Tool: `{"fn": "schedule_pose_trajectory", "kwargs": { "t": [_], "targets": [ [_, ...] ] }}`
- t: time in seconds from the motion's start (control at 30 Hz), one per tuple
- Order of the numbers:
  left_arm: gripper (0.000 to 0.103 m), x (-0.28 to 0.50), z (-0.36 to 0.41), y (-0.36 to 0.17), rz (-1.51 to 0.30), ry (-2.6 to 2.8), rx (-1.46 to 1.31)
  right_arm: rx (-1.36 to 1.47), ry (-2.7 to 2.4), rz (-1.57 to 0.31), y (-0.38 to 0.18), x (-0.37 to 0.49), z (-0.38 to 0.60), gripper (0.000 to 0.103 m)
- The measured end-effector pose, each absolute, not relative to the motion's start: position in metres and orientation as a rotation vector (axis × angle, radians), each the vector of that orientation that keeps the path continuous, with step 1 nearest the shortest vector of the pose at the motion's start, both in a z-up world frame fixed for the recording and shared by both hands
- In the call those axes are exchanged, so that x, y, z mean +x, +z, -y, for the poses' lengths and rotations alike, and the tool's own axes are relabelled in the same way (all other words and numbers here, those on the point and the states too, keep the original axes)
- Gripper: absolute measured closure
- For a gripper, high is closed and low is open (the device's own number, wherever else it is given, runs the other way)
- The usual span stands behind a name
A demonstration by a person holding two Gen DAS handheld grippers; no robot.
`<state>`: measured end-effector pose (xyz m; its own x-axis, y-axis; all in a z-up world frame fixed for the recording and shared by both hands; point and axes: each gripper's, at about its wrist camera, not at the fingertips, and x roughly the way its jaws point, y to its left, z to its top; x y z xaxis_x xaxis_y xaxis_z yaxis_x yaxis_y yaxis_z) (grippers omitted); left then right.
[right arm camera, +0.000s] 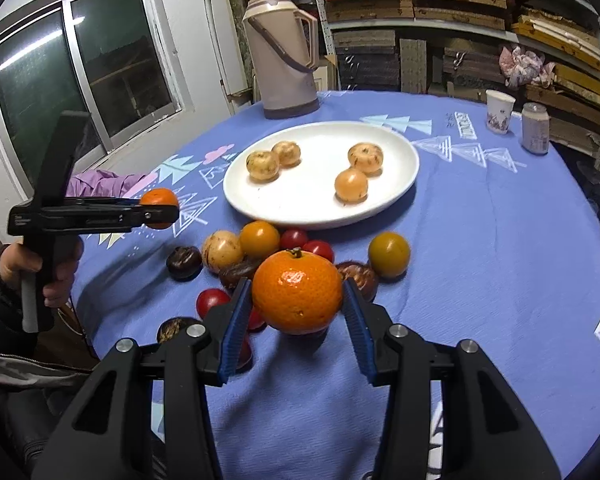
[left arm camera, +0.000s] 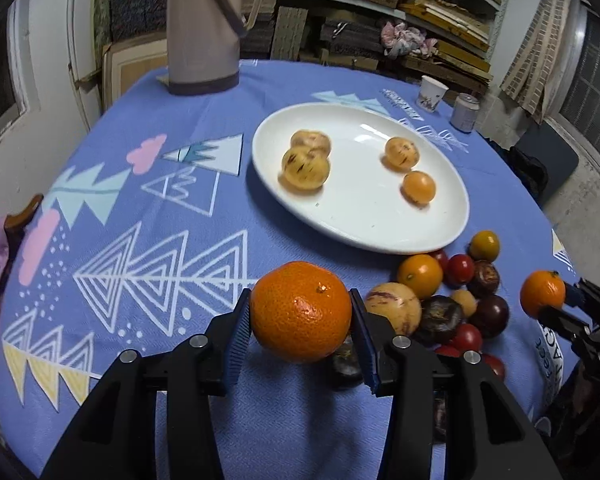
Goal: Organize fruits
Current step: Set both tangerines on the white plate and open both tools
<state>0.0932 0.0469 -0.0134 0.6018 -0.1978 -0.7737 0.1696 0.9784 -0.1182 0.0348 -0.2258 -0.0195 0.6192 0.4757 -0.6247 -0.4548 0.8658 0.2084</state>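
Note:
My left gripper is shut on an orange mandarin and holds it above the blue cloth, in front of the white plate. My right gripper is shut on a second mandarin above the fruit pile. Each gripper shows in the other view, the left and the right, with its mandarin. The plate holds several yellowish fruits and small orange ones. A pile of tomatoes, chestnuts and a pale fruit lies on the cloth beside the plate.
A tall beige thermos stands at the table's far side. A paper cup and a can stand at the far right. A purple cloth lies by the left edge. Shelves of stacked boards stand behind the table.

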Motion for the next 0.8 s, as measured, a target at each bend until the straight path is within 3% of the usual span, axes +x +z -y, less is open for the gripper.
{"fn": "schedule_pose_trajectory", "kwargs": {
  "t": [0.47,0.8],
  "targets": [
    [0.056,0.131,-0.005,0.014,-0.837,-0.277,0.074,-0.046,0.527,-0.636,0.028,0.098,0.223,0.058],
    [0.056,0.183,0.012,-0.015,-0.927,-0.287,0.067,-0.079,0.593,-0.751,0.003,0.156,0.184,0.058]
  ]
}}
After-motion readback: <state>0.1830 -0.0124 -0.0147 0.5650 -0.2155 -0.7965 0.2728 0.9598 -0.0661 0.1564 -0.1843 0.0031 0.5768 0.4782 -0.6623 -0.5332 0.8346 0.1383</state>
